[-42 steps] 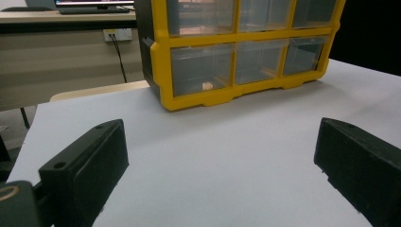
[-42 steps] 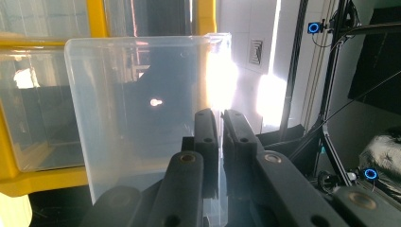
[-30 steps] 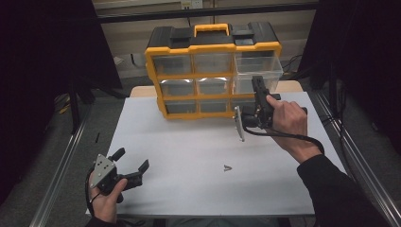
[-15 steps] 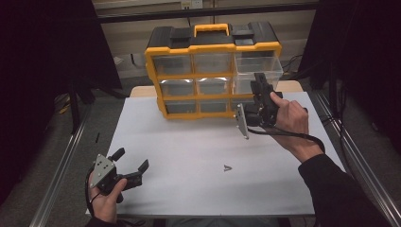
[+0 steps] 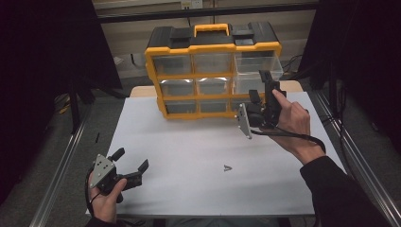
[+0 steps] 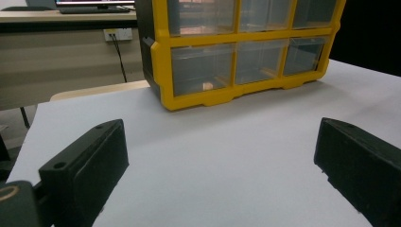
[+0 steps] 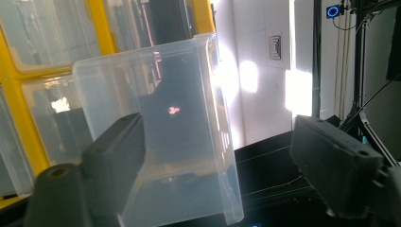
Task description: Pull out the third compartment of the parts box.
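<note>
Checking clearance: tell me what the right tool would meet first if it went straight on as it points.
Probably the pulled-out clear drawer at the organizer's top right: it lies between the right tool's open jaws. Depth is unclear.

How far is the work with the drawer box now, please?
Done: the top right drawer stands pulled out of the yellow organizer. In hand: the right gripper, at that drawer, has just been opening its jaws. Left, probably: the small part still lies on the table.

Honestly can't make out any readable text here. No labels, brand names or numbers on the yellow organizer (image 5: 213,71) or its clear drawers, and nothing printed on the white table (image 5: 189,156) around it either.
</note>
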Tool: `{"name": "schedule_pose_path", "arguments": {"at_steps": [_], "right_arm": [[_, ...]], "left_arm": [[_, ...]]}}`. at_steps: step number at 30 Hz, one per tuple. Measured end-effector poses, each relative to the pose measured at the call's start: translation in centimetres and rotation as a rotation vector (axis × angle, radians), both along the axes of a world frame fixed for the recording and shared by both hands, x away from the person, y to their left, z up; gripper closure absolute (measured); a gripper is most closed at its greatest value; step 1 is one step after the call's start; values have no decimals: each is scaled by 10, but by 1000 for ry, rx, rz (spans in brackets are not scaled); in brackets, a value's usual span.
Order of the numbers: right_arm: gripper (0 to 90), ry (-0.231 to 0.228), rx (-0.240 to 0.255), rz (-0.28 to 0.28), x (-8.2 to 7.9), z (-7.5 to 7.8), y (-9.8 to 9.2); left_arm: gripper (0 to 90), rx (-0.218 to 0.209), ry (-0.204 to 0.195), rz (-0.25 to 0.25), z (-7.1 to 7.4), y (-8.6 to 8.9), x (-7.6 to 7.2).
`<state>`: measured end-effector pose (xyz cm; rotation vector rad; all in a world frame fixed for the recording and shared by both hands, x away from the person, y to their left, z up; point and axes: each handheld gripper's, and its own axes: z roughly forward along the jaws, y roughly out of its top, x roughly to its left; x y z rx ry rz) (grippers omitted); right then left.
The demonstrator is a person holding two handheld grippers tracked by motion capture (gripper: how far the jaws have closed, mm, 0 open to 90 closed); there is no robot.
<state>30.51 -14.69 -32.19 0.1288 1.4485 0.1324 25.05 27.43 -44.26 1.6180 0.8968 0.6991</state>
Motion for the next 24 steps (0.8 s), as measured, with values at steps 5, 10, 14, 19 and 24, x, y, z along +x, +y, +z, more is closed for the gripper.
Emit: {"name": "schedule_pose_path", "arguments": {"at_steps": [5,10,14,19,24], "right_arm": [[95,42,27,-15,-2,-4,-3],[55,76,39,-11,-5,-8,-9],[46,89,66,-21,-10,-13,-13],[35,117,122,-23,-16,-23,-19],[37,146,159,-24,-20,-31,-26]], "left_arm": [[36,-5,2,-1,0,0,0],[35,4,4,3,0,0,0],[32,-1,1,14,0,1,0],[31,0,2,16,0,1,0],[30,-7,4,15,0,1,0]]}}
